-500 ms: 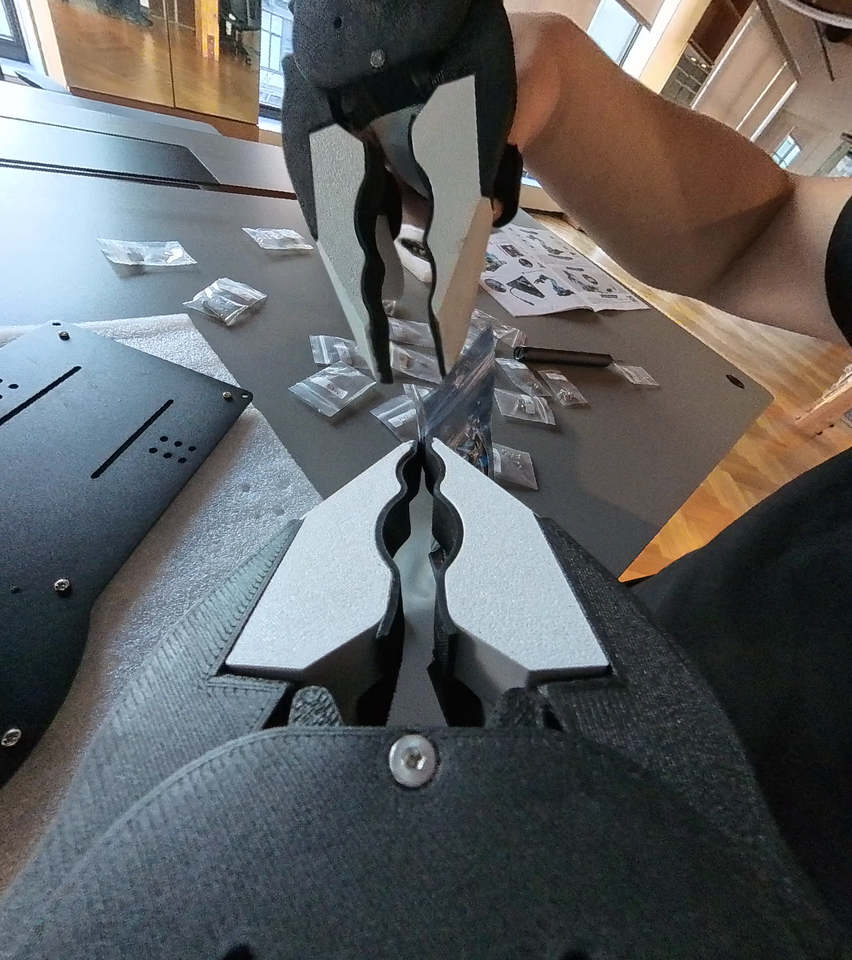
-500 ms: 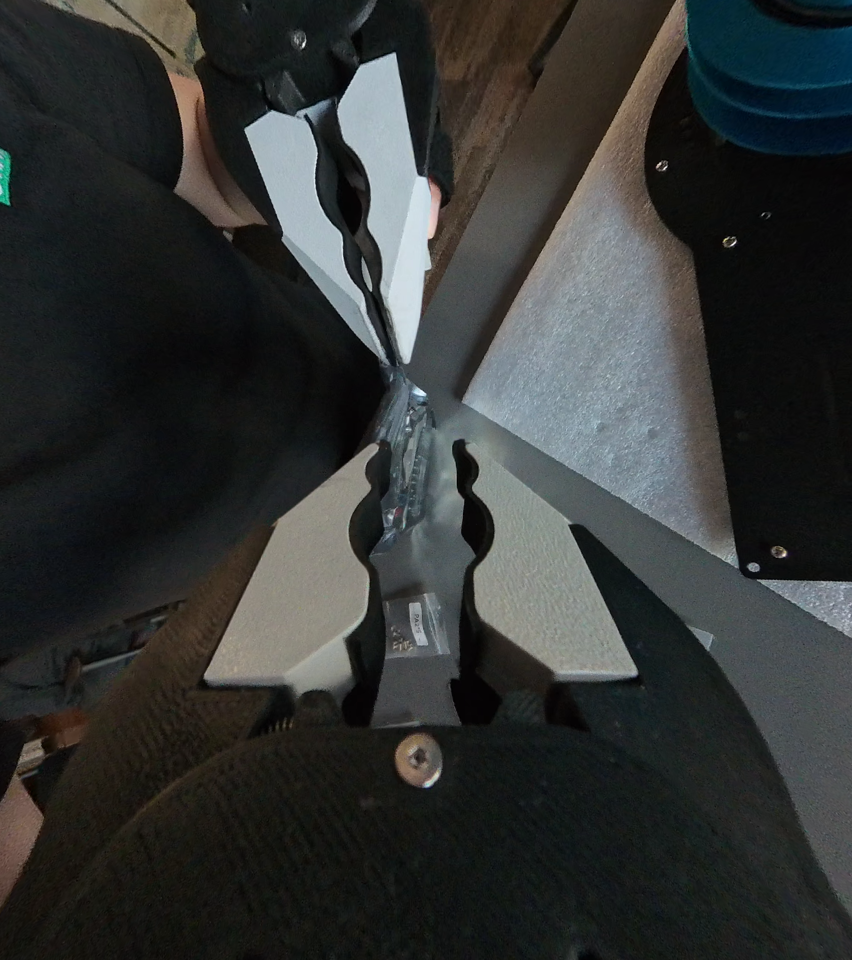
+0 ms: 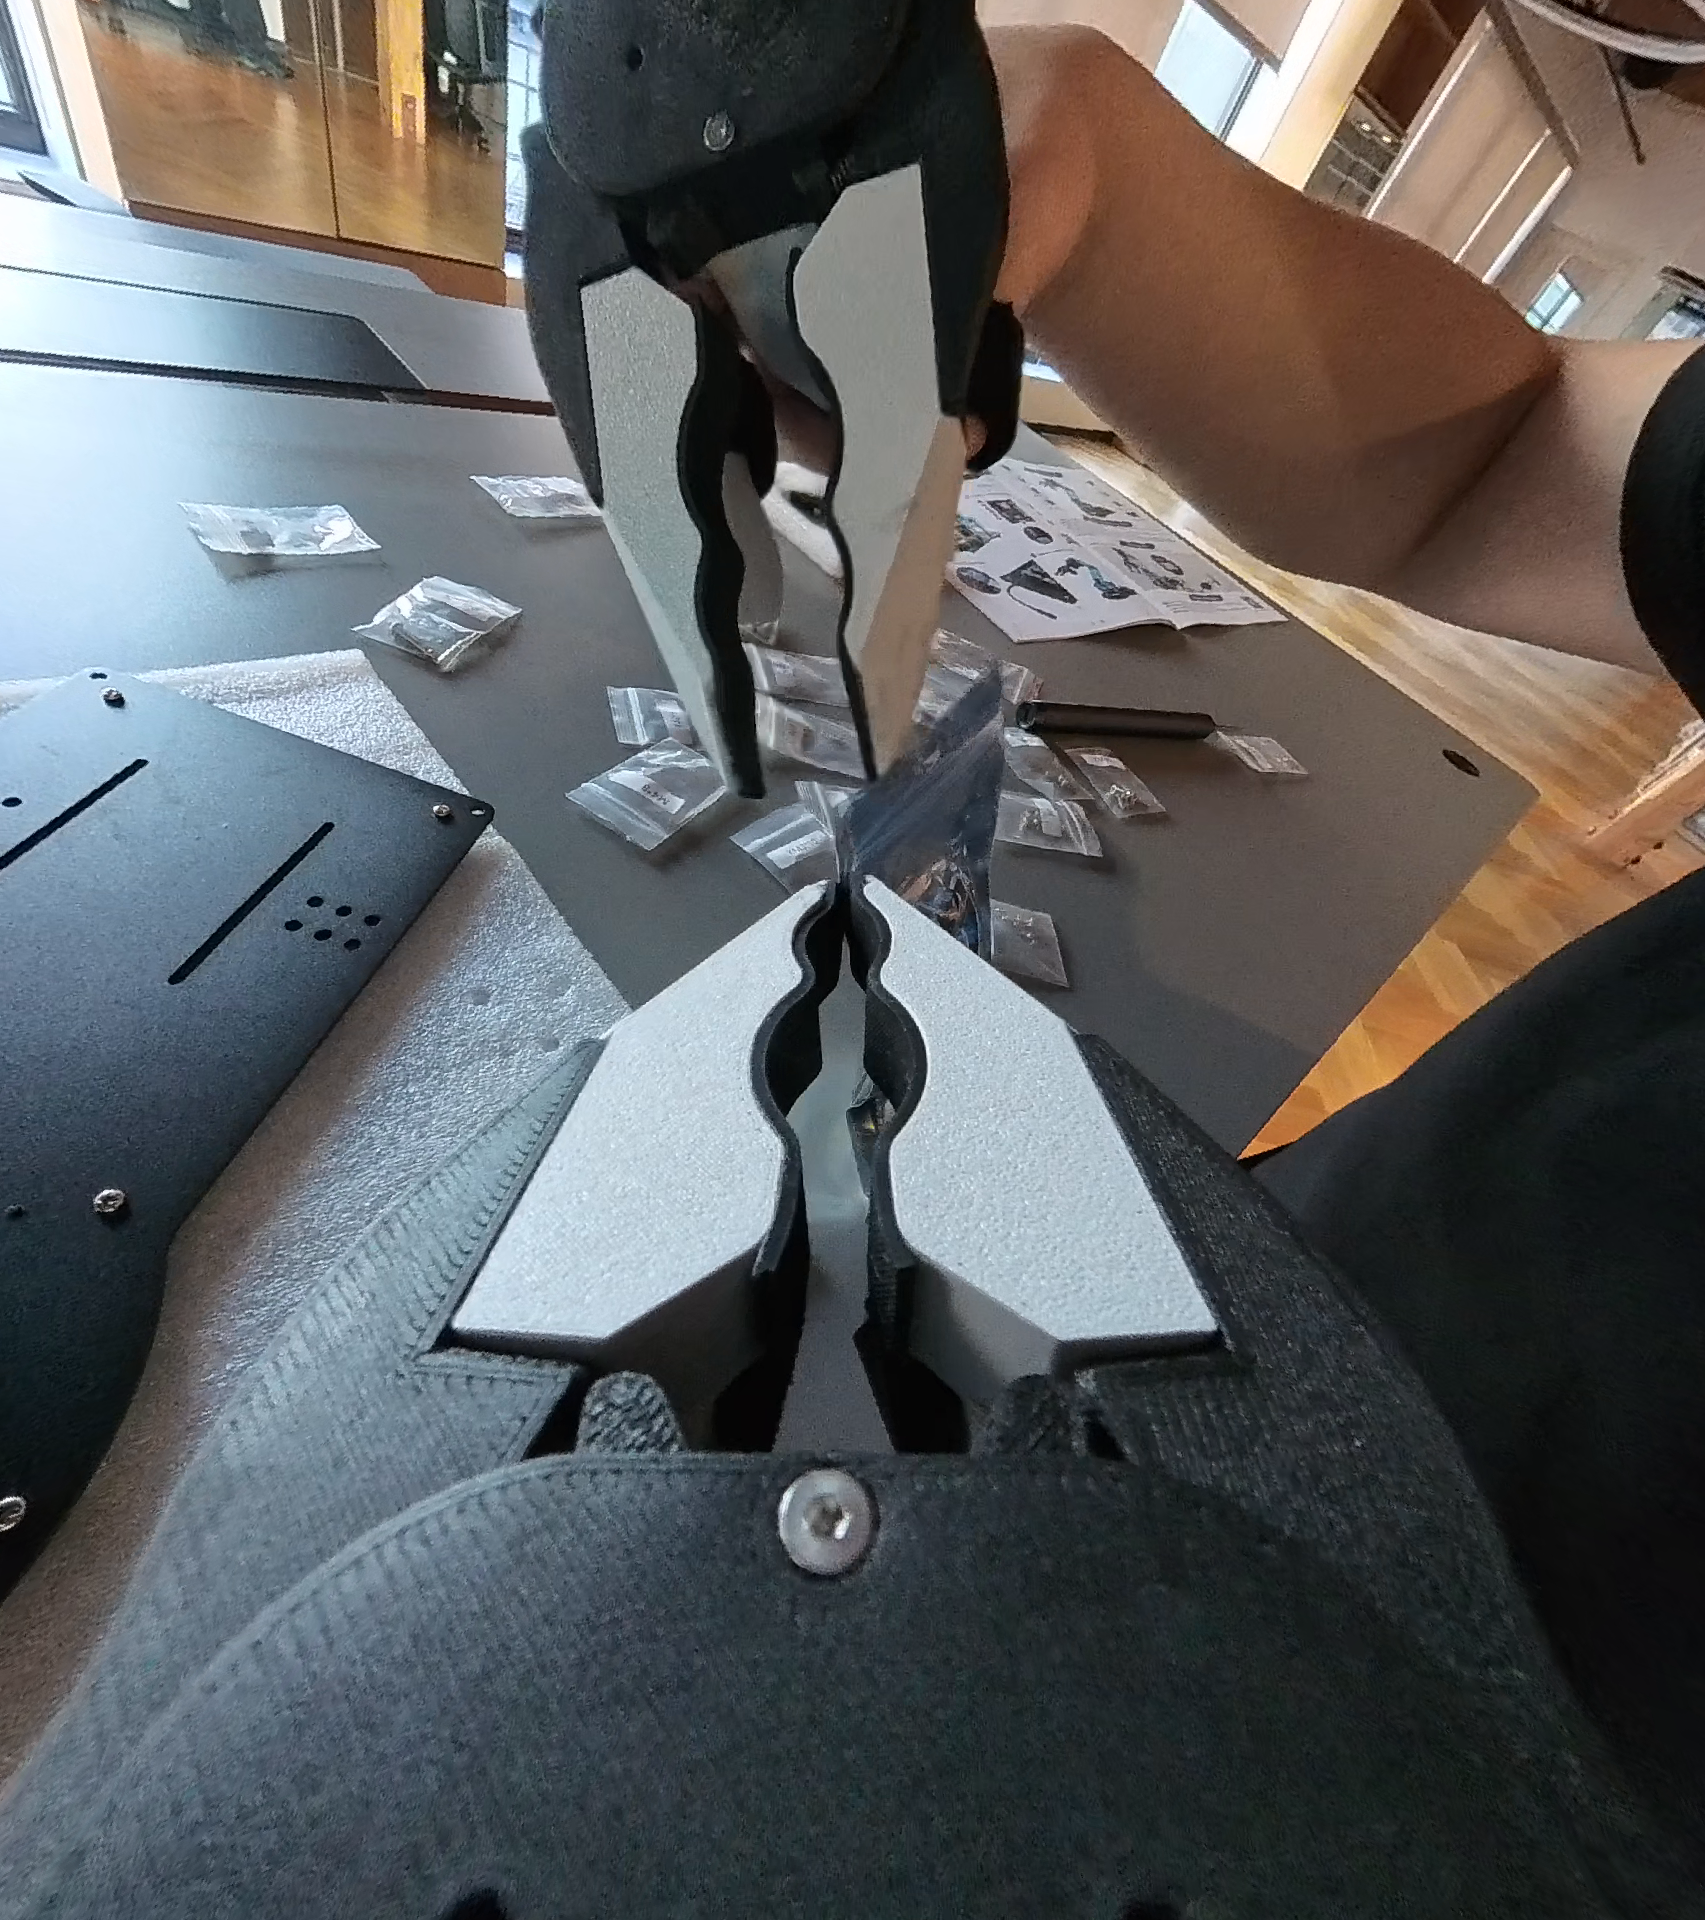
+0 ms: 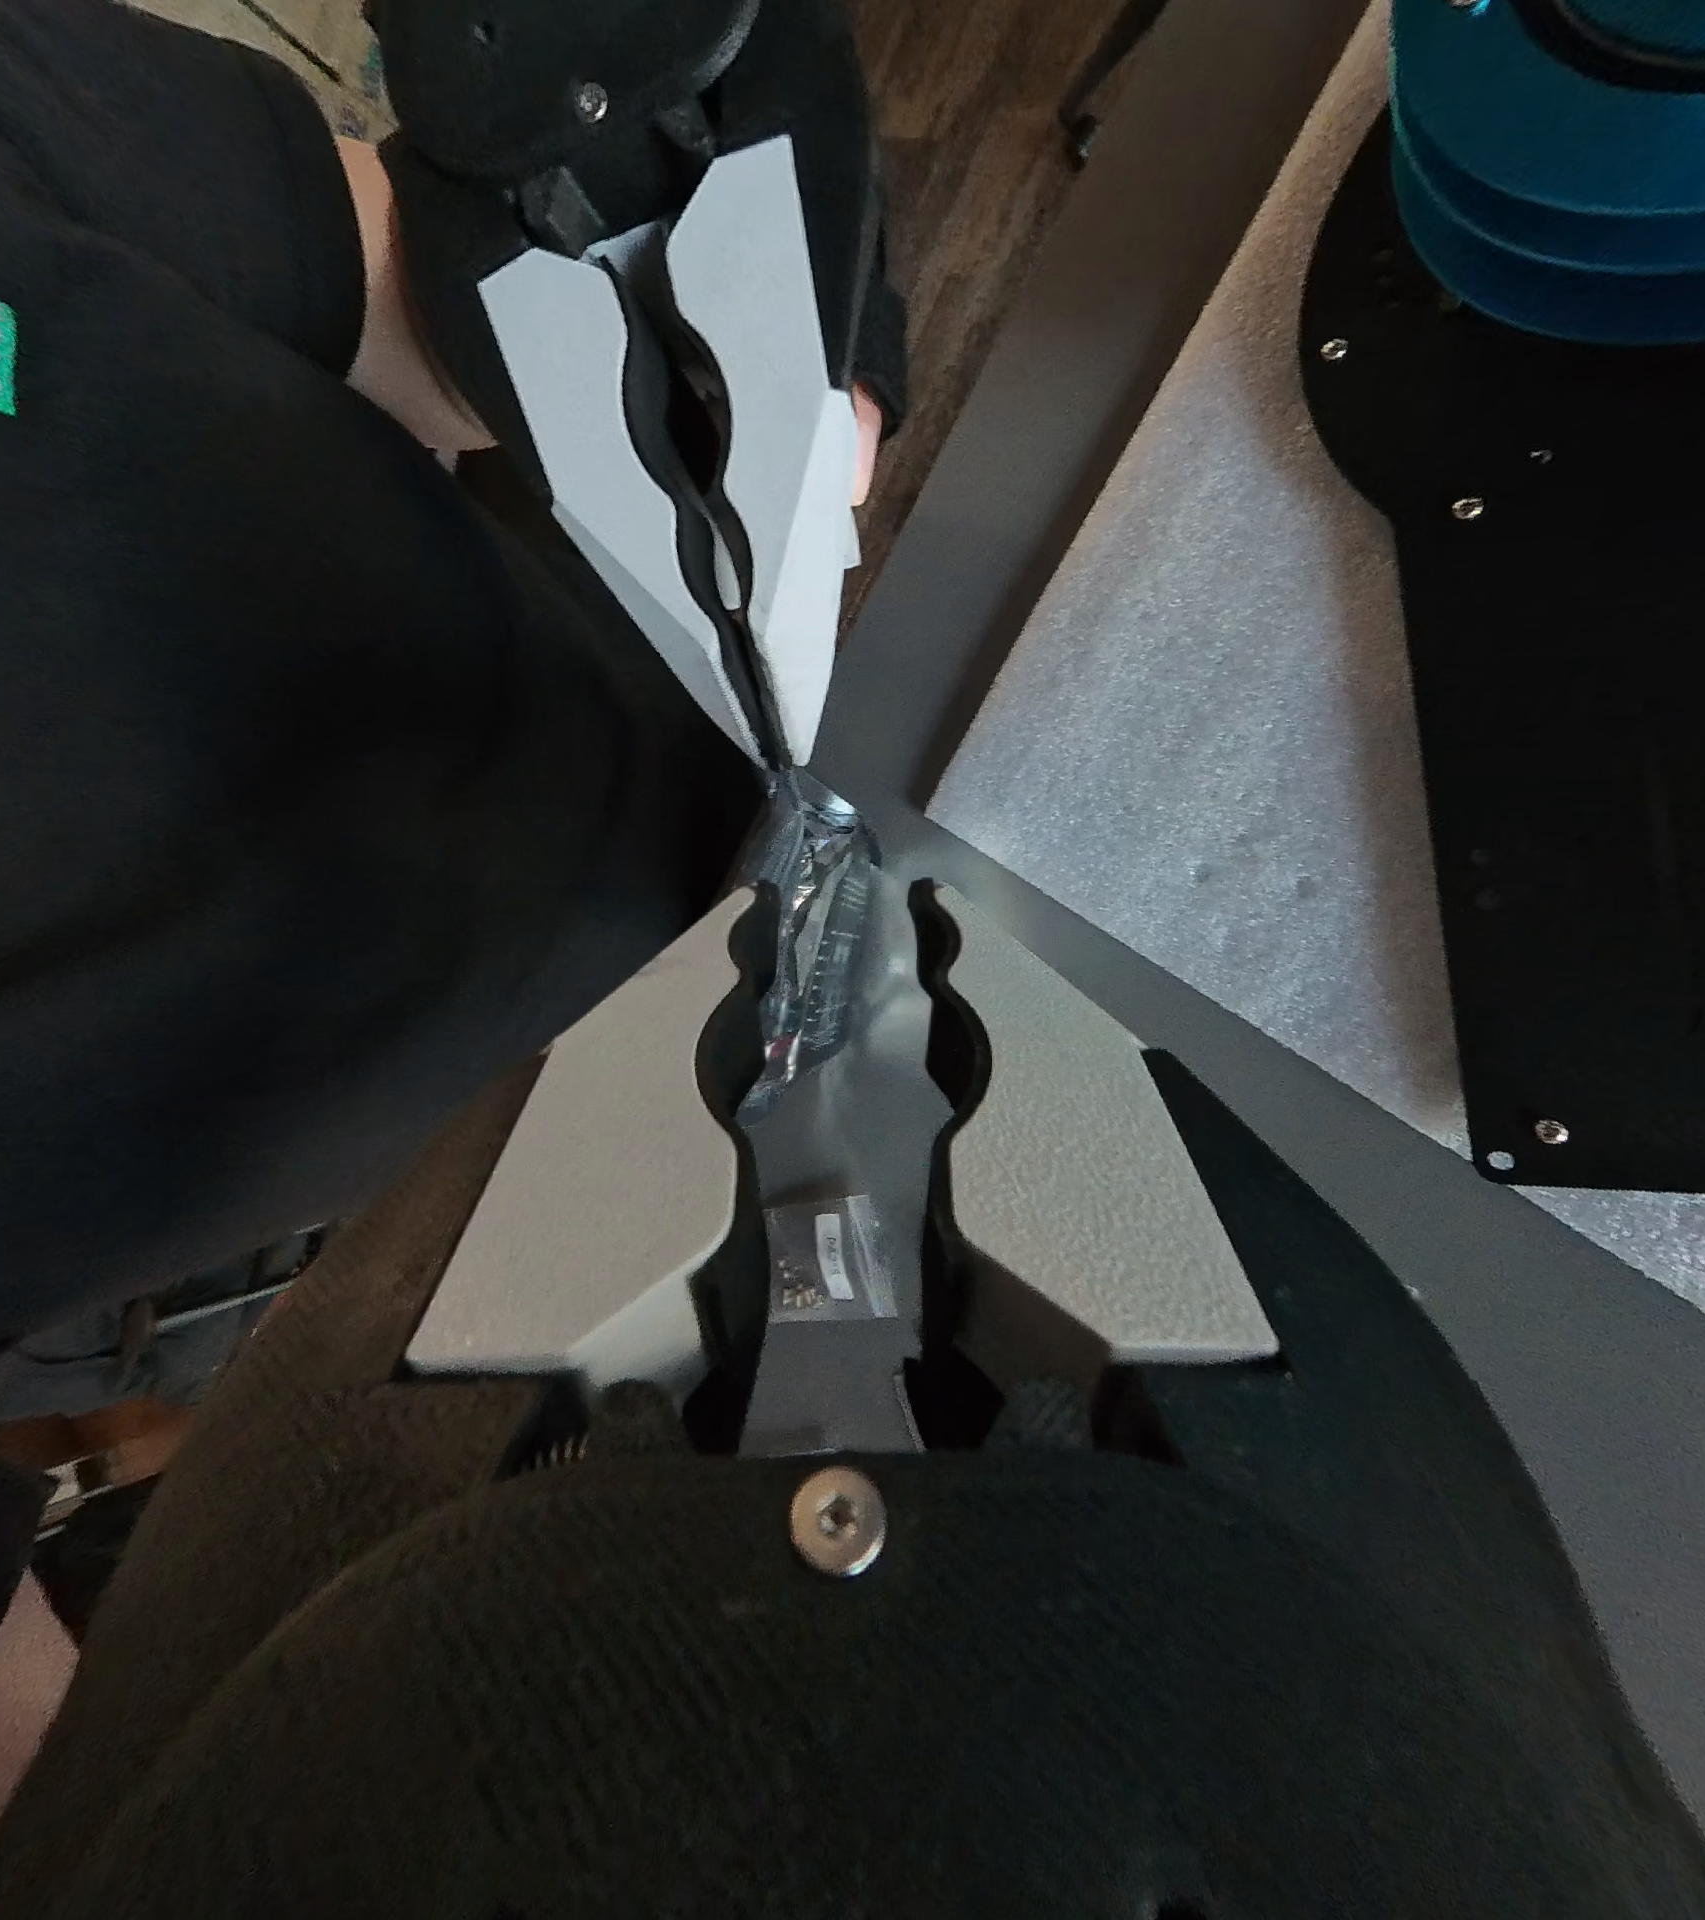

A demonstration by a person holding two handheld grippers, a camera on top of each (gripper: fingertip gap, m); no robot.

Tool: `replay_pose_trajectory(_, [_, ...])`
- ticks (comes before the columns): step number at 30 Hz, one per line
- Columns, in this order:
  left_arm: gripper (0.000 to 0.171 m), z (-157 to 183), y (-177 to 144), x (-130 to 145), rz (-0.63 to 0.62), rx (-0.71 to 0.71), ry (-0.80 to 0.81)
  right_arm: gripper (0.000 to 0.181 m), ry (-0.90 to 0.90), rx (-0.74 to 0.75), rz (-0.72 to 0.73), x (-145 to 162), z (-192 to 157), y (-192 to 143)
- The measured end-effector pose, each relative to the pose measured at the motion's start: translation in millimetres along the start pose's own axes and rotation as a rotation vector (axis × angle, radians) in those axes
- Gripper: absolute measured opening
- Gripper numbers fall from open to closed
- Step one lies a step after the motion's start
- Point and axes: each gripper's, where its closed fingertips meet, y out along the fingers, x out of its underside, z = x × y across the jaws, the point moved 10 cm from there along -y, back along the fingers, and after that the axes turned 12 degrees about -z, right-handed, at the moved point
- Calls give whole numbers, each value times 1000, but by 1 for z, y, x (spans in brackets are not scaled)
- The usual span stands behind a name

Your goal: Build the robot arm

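Now right gripper [image 4: 832,894] fingers spread wider; bag [image 3: 921,831] unmoved.

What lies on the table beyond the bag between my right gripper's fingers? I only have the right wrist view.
Observer: Beyond the bag, which the left gripper pinches shut, many small clear packets lie scattered on the dark table.
Operator: Anything besides packets?
Observer: A printed leaflet lies near the far edge, with a black rod closer in, beside the packets.
Operator: Does the black plate have openings?
Observer: Yes, the black plate has two long slots and clusters of small holes.
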Motion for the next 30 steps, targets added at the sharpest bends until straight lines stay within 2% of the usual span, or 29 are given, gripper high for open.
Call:
replay_pose_trajectory(5, [0, 0, 0, 0, 3, -2, -1, 25, -15, -1, 47, -6, -4, -6])
replay_pose_trajectory(13, [0, 2, -1, 0, 11, -9, 10, 26, -7, 12, -34, 0, -2, 4])
replay_pose_trajectory(16, [0, 3, -2, 1, 13, -7, 5, 26, -9, 32, 3, -3, -3, 0])
replay_pose_trajectory(19, [0, 3, -2, 1, 16, -8, 4, 26, -9, -12, 35, -6, -8, -3])
replay_pose_trajectory(30, [0, 6, -4, 3, 20, -11, 14, 26, -3, 18, 1, -6, -11, -1])
